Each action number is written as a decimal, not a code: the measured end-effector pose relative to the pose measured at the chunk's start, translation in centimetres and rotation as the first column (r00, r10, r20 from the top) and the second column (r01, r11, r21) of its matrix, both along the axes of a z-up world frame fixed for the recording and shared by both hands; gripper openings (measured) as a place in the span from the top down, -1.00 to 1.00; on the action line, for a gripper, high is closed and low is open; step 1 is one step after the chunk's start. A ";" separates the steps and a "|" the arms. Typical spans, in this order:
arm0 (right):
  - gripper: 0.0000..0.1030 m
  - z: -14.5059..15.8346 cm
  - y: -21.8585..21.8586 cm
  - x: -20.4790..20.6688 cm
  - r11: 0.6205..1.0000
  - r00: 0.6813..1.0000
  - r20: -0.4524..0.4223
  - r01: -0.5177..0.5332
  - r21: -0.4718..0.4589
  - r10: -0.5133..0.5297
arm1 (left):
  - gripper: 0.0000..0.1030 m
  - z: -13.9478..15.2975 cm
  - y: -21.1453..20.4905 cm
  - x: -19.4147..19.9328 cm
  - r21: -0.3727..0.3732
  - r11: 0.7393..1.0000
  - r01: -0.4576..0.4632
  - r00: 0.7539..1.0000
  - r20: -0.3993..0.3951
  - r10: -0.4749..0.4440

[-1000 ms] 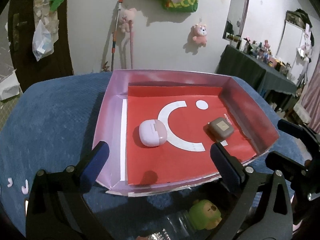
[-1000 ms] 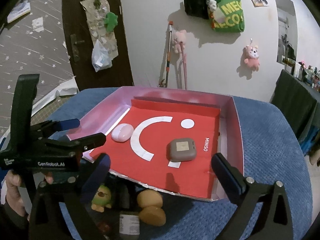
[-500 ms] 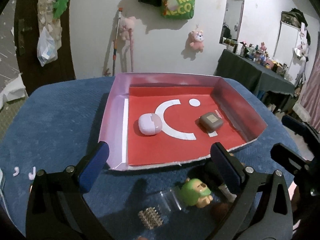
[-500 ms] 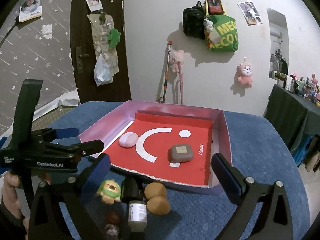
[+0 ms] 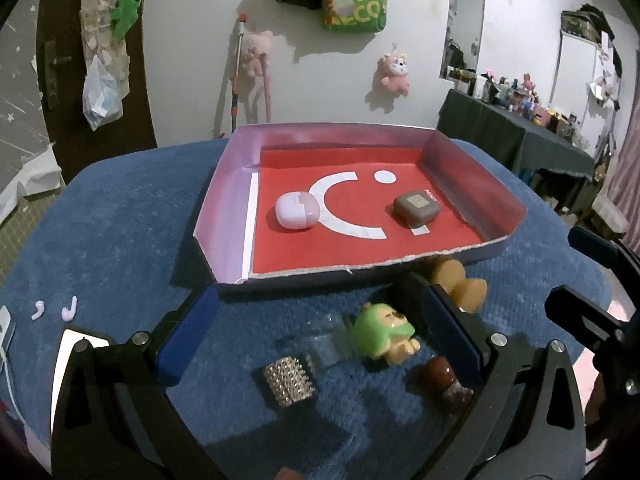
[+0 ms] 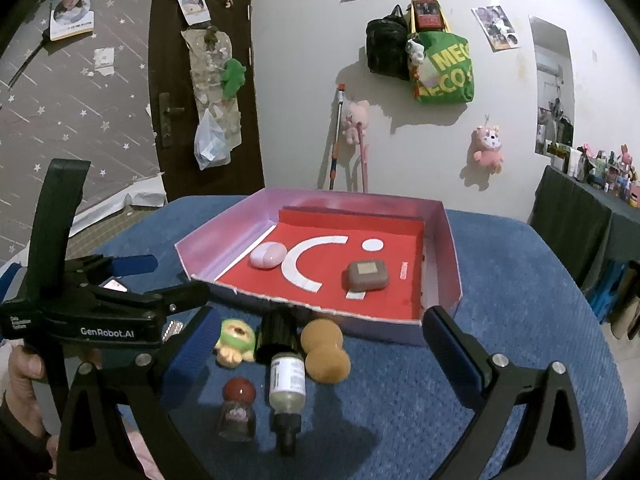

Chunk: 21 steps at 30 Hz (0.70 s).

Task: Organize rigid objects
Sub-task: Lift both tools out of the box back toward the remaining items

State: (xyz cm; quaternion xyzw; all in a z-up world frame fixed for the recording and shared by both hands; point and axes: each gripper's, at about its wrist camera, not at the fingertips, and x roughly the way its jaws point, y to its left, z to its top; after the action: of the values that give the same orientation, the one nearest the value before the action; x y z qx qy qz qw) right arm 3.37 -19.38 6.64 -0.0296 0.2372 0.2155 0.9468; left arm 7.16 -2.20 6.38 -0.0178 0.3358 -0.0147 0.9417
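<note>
A pink-walled tray (image 5: 224,184) with a red floor holds a lilac earbud case (image 5: 298,211) and a brown case (image 5: 416,209). In front of it on the blue cloth lie a green figurine (image 5: 384,334), a sparkly block (image 5: 290,380), a tan gourd-shaped sponge (image 6: 325,350), a dropper bottle (image 6: 285,376) and a small red-capped jar (image 6: 238,408). My left gripper (image 5: 320,340) is open above the figurine and block. My right gripper (image 6: 320,352) is open above the bottle and sponge. The tray also shows in the right wrist view (image 6: 452,256).
Two loose lilac earbuds (image 5: 56,310) and a white device (image 5: 76,344) lie at the cloth's left. A dark table with bottles (image 5: 516,128) stands at the right. The left gripper's body (image 6: 92,312) crosses the right view's left side.
Both grippers have pulled back from the tray and risen. The small objects in front of the tray have come into full view. Both stay open.
</note>
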 end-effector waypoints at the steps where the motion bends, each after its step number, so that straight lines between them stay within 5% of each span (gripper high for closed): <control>1: -1.00 -0.2 0.0 -0.1 1.000 1.000 -0.003 0.001 -0.001 -0.001 | -1.00 0.0 0.0 -0.2 0.003 1.000 -0.001 1.000 0.002 0.001; 21: -0.39 -3.6 0.2 -0.3 0.999 0.995 -0.100 -0.008 -0.037 0.004 | -0.99 -2.3 1.0 -1.2 -0.039 0.999 -0.009 1.000 -0.020 0.009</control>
State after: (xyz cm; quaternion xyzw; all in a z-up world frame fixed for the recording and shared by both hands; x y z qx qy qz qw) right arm 3.10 -19.21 2.99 -0.0374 0.2880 0.2150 0.9324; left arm 5.94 -1.18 4.08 -0.0379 0.3448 -0.0168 0.9377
